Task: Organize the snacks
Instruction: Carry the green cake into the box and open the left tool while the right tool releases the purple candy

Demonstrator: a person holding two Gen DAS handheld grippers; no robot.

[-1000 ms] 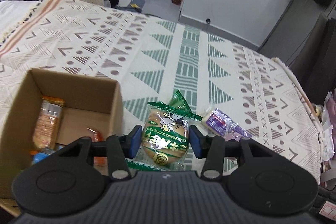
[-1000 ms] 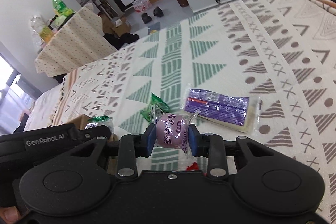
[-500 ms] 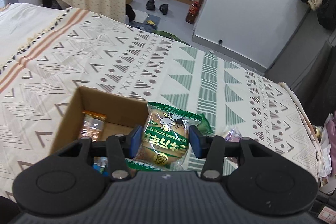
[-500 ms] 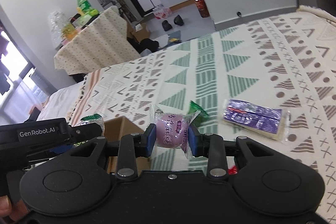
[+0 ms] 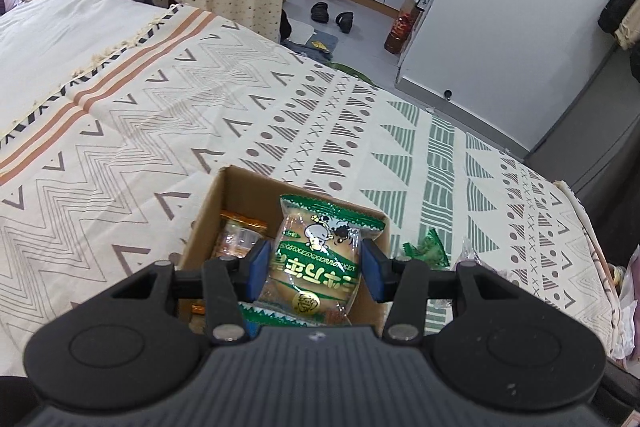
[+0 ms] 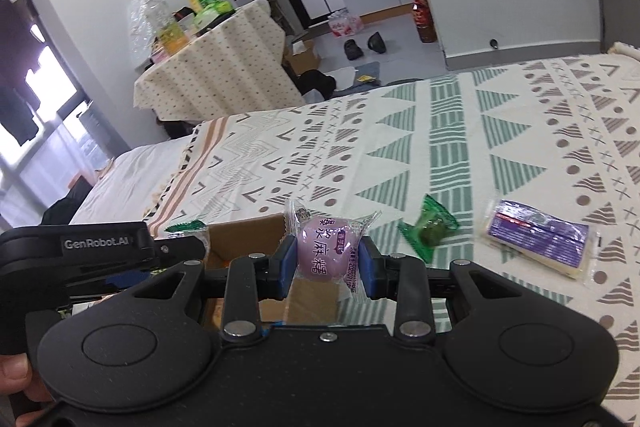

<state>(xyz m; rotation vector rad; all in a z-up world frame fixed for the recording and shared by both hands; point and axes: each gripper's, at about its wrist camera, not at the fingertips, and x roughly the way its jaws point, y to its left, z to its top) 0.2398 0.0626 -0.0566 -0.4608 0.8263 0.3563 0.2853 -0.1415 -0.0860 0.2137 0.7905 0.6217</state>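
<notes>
**Releasing two held snacks into the cardboard box**

Left gripper (image 5: 312,269) — its blue pads are pinched on the sides of a green-wrapped cake packet (image 5: 316,263), which hangs upright between them. Directly beneath and just ahead of the pads lies the open cardboard box (image 5: 236,183); an orange-wrapped snack (image 5: 236,235) already rests inside, to the left of the pads. Judged from this view, the packet sits over the box opening, so the step in hand is the drop. Lower the packet until its bottom edge is below the rim, then part the pads; a release from higher up risks the wrapper catching on the far wall and tipping out.

Right gripper (image 6: 326,263) — its pads are pressed on a round purple mochi in clear wrap (image 6: 326,253). The box wall shows just beyond and left of the fingers, with the left gripper's body over it. The mochi appears to hang near the box's right edge rather than over its middle; whether it clears the rim cannot be told. Shift it leftward only after the left tool has withdrawn, so the two do not collide.

Ahead and to the right of the right gripper, on the patterned blanket (image 6: 520,131), lie a small green candy (image 6: 430,231) and, further right, a purple flat packet (image 6: 538,237). Both remain to be collected.
</notes>
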